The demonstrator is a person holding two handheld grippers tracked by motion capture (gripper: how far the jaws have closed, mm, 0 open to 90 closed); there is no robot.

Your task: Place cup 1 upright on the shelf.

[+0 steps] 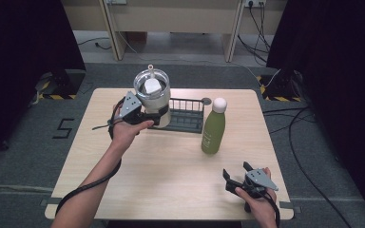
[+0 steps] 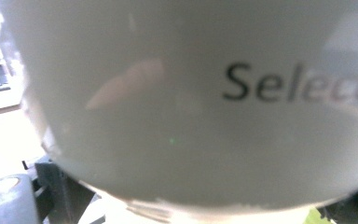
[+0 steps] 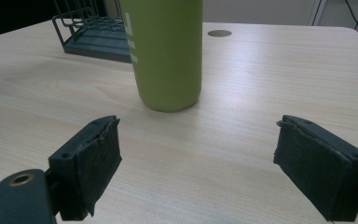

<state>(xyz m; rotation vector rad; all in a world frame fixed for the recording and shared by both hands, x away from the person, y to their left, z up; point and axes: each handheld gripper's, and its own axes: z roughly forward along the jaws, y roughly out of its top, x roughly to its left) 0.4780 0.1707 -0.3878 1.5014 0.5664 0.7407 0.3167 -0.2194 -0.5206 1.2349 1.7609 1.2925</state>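
On the light wooden table (image 1: 171, 171), the left gripper (image 1: 147, 116) is pressed against the side of a steel tumbler (image 1: 153, 95) that stands at the left end of a dark wire rack (image 1: 186, 115) near the table's far edge; the tumbler has a clear lid with a white piece on top and a straw standing up from it. From the left gripper view the tumbler's pale wall (image 2: 182, 102) sits right against the lens, blurred, with dark lettering that begins "Select" — the jaws themselves are hidden there, and in the high view the hand and the grey plate cover them, so I cannot tell whether they are clamped on the tumbler or only laid against it. The person's left hand (image 1: 126, 130) grips that tool, its cable trailing back along the forearm. A green bottle (image 1: 214, 128) with a white cap stands upright just right of the rack, and in the right gripper view its lower body (image 3: 168, 56) rises in front of the rack (image 3: 93, 35). The right gripper (image 1: 236, 179) rests low near the table's near right corner, well apart from the bottle — its two black padded jaws spread wide with nothing between them (image 3: 196, 168), bare wood showing in the gap.
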